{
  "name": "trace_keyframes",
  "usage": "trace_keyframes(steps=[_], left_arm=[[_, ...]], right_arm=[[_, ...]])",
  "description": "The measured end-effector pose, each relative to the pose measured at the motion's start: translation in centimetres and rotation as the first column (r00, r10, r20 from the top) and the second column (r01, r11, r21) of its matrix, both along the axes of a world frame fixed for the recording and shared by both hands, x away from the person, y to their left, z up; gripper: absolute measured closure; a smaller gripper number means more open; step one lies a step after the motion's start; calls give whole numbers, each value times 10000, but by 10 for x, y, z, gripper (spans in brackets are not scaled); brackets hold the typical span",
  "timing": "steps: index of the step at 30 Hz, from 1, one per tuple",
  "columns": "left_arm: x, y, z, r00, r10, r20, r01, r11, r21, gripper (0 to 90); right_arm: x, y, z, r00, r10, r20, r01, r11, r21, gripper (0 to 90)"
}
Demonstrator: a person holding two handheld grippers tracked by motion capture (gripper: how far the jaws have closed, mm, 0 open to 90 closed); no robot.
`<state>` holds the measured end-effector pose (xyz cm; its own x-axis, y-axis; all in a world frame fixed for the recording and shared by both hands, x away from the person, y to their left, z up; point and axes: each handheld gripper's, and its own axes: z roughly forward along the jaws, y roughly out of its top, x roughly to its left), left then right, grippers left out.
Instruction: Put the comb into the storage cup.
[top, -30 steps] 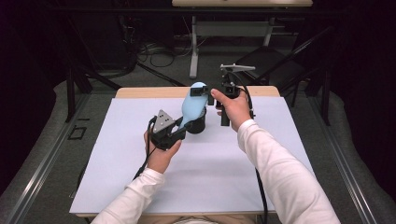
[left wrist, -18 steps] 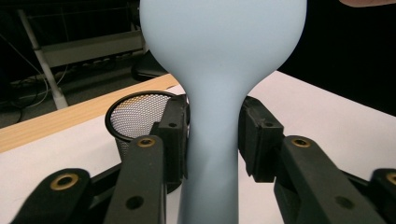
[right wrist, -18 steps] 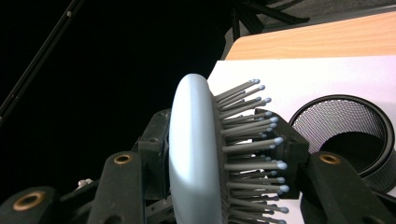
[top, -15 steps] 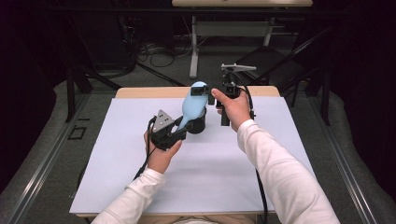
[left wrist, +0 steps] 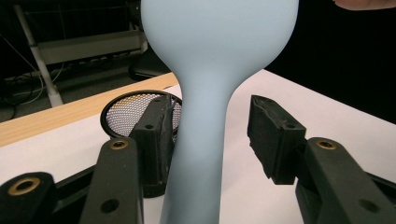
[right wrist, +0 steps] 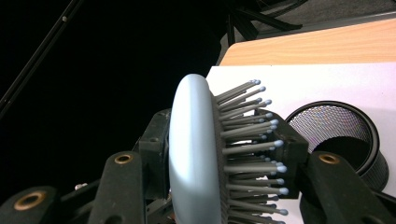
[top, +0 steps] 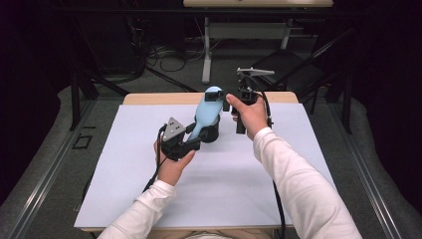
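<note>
A light blue hairbrush (top: 205, 113) hangs tilted over the table, head up and handle down. My right gripper (top: 225, 98) is shut on its head: in the right gripper view the pads clamp the oval back and the grey bristles (right wrist: 247, 140). My left gripper (top: 197, 141) sits at the handle. In the left gripper view the handle (left wrist: 201, 140) stands between the jaws, which have just been opening. The left pad (left wrist: 156, 140) lies close beside it and the right pad (left wrist: 271, 137) stands clear of it.
A black mesh cup (top: 212, 133) stands on the white mat (top: 124, 164) right behind the brush handle, its open top showing in both gripper views (left wrist: 126, 109) (right wrist: 336, 126). The wooden table edge (top: 159, 98) runs along the far side. Dark chairs and cables lie beyond.
</note>
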<state>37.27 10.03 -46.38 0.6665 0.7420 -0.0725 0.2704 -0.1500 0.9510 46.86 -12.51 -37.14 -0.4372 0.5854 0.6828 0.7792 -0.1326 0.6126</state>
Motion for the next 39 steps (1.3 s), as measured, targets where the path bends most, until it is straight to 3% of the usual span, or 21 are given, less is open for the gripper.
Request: trace_keyframes(steps=[23,34,39], left_arm=[[1,3,2,9999,141,-39,-141,9997,-185,406],[0,4,6,9988,491,30,-491,9987,-116,346],[0,4,7,9989,410,-215,-411,9991,-62,346]], right_arm=[[4,-9,-2,9993,-368,56,368,9992,-140,499],[3,-20,2,9971,-699,289,704,9973,-183,499],[3,-24,3,9958,-855,334,861,9961,-171,499]])
